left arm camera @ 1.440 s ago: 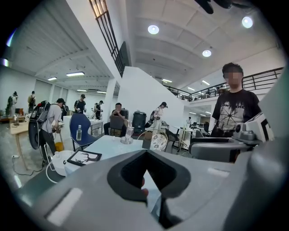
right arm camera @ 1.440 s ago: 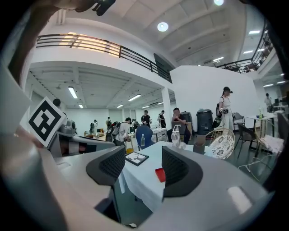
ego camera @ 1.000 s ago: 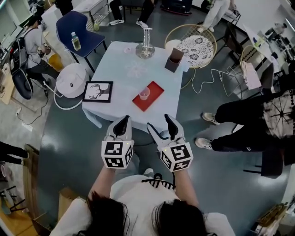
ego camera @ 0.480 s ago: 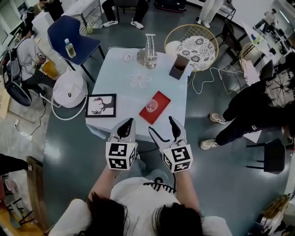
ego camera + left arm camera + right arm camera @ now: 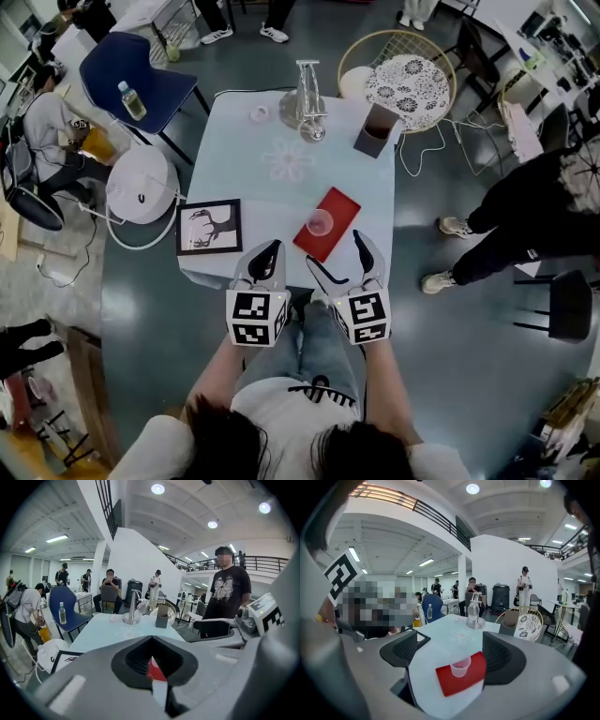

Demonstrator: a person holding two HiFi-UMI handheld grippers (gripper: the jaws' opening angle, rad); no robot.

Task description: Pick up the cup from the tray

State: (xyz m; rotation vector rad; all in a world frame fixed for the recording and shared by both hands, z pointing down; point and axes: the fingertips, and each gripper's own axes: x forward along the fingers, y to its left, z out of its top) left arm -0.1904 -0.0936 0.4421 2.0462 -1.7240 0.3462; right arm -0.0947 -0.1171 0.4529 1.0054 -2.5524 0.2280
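A clear plastic cup [image 5: 320, 222] stands upright on a red tray [image 5: 336, 211] near the front right of the pale blue table [image 5: 272, 187]. My right gripper [image 5: 339, 257] hovers at the table's near edge, just short of the tray, open and empty. In the right gripper view the cup [image 5: 460, 666] and tray [image 5: 446, 684] lie ahead between the spread jaws of the right gripper [image 5: 452, 651]. My left gripper [image 5: 269, 253] is shut on nothing, left of the tray. In the left gripper view, the left gripper [image 5: 151, 639] hides most of the tray [image 5: 158, 670].
A framed deer picture [image 5: 208, 227] lies at the table's front left. At the far edge stand a metal stand [image 5: 307, 98] and a brown box [image 5: 377, 129]. Round the table are a blue chair [image 5: 131, 80], a wicker chair [image 5: 403, 80], a white round object [image 5: 141, 183] and a person in black [image 5: 525, 206].
Both grippers have come forward from short of the table to its near edge, closer to the tray. Their jaws have not changed.
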